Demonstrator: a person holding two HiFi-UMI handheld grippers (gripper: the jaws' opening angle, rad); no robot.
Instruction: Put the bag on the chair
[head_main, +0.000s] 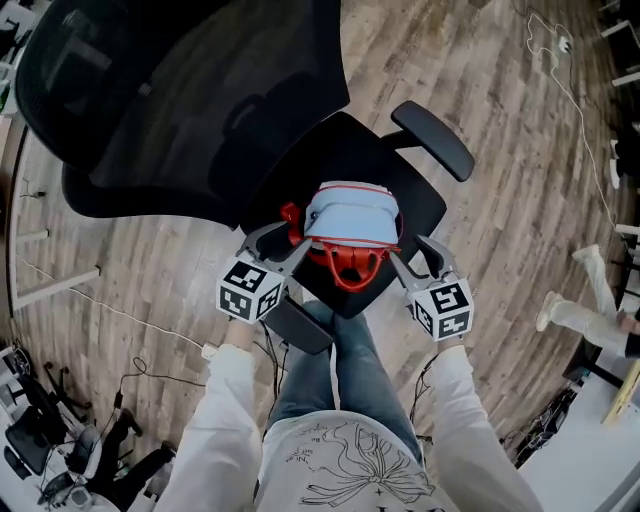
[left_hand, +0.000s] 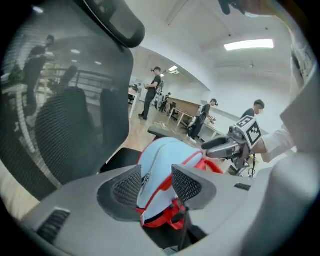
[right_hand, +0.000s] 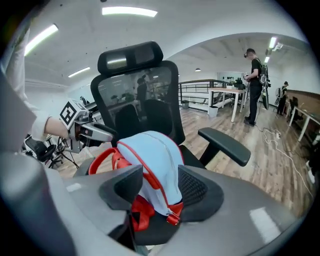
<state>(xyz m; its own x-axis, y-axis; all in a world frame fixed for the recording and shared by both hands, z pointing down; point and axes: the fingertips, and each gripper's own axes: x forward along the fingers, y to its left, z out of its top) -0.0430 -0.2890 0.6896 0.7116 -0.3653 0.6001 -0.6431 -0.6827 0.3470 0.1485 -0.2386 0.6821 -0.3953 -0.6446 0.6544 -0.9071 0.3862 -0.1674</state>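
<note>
Counting from closest outward: two grippers, one bag, one chair. The left gripper (head_main: 283, 245) and right gripper (head_main: 413, 258) both have their jaws spread wide, and neither is pinching anything. In each gripper view the bag just shows through the gap, past the mesh pads. They sit on either side of the bag (head_main: 350, 215), left one near its left corner, right one near its right. The bag is the only container here and nothing of its inside shows, so I can't tell what's in it. It's standing upright on the black seat (head_main: 425, 205) of the chair, roughly centred. Looks-wise it's a light blue, rounded little thing with red piping along the edges, a zip running over the top, and red loop handles (head_main: 352, 272) hanging off the side nearest the person. Behind it is the big dark mesh backrest (head_main: 180, 90), and one padded armrest (head_main: 432, 140) sticks out at the seat's right. Everything's on a wood plank floor (head_main: 500, 120) with a white cable (head_main: 560, 60) trailing across it. Farther off, the gripper views show a few people standing around desks.
</note>
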